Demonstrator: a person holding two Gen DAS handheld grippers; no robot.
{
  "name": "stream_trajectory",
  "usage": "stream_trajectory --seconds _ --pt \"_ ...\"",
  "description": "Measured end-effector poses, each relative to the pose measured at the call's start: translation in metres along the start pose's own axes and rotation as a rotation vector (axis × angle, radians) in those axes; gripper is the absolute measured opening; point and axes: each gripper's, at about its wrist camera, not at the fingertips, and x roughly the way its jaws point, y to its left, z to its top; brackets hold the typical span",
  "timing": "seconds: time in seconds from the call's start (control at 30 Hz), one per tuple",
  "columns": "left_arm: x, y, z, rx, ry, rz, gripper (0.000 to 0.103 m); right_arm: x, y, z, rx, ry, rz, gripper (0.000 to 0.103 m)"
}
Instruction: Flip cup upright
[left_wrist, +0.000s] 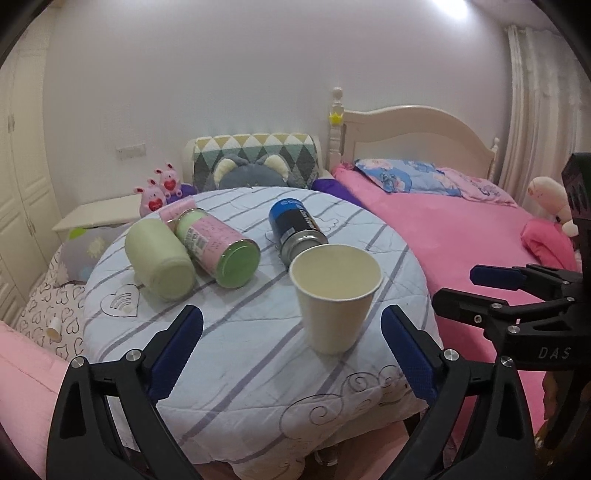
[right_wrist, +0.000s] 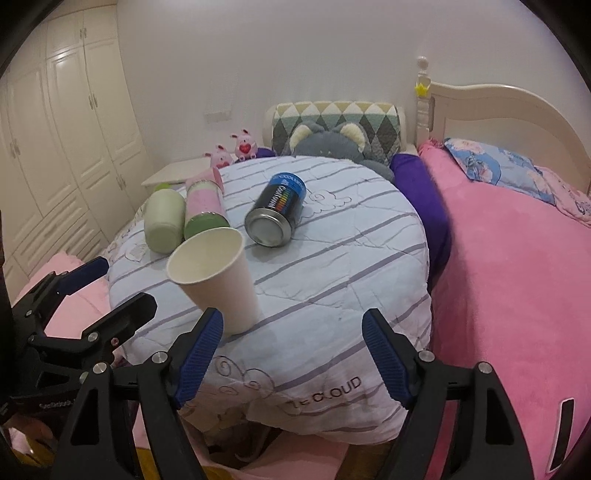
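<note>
A cream paper cup (left_wrist: 334, 299) stands upright, mouth up, on the round table with a pale blue striped cloth (left_wrist: 236, 354). It also shows in the right wrist view (right_wrist: 218, 277), at the near left of the table. My left gripper (left_wrist: 291, 354) is open and empty, just in front of the cup, not touching it. My right gripper (right_wrist: 291, 356) is open and empty, to the right of the cup and short of it. The right gripper also shows in the left wrist view (left_wrist: 491, 291) at the right.
Three containers lie on their sides behind the cup: a pale green jar (left_wrist: 159, 258), a pink and green can (left_wrist: 218, 251) and a blue and black can (left_wrist: 295, 229). A pink bed (left_wrist: 461, 236) lies to the right. Plush toys and a patterned cushion (left_wrist: 255, 158) stand behind the table.
</note>
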Motion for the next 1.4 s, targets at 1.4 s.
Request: stream_trajectory --seconds 1.4 --pt "0.001 0.028 -0.041 -0.041 -0.334 0.072 0.103 0.003 0.028 -0.075 0.018 -0.469 -0.086 0.083"
